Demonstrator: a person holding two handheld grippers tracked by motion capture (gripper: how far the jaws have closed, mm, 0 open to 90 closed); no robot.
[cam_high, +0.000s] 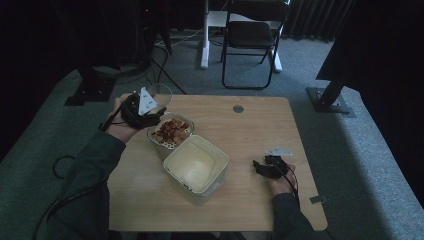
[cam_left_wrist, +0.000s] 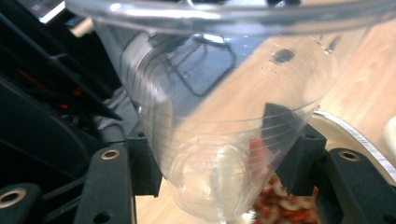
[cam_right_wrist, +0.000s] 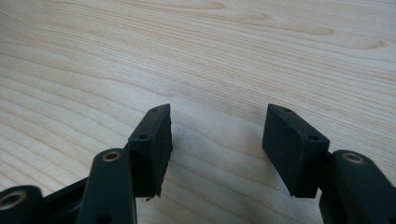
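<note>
- At the upper left of the high view, the left gripper (cam_high: 145, 114) held a clear plastic cup (cam_high: 161, 93) just beside the back rim of a foil tray (cam_high: 186, 120) filled with red and pale food.
- In the left gripper view, the cup (cam_left_wrist: 219, 140) sat between the two black jaws, which pressed on its lower wall from either side; it was tipped, its wide mouth running along the top of the frame and its base low in the middle.
- The cup looked empty or close to it. Whether any liquid remained could not be told.
- The food (cam_left_wrist: 285, 205) showed at the lower right of that view, below and beyond the cup's base.
- A pale lid (cam_high: 196, 164) lay open at mid-frame in the high view, joined to or touching the tray's near corner.
- The right gripper (cam_high: 261, 168) rested low at the right of the tabletop (cam_high: 250, 130), well apart from the tray. Its jaws stood wide with nothing between them, bare wood (cam_right_wrist: 215, 56) beneath.
- The step in hand seemed to be tipping or carrying the cup at the tray. To do it well, the squeeze should stay light, since thin plastic buckles and slips easily.
- The mouth should stay over the tray, not the tabletop, and any turn should be slow.
</note>
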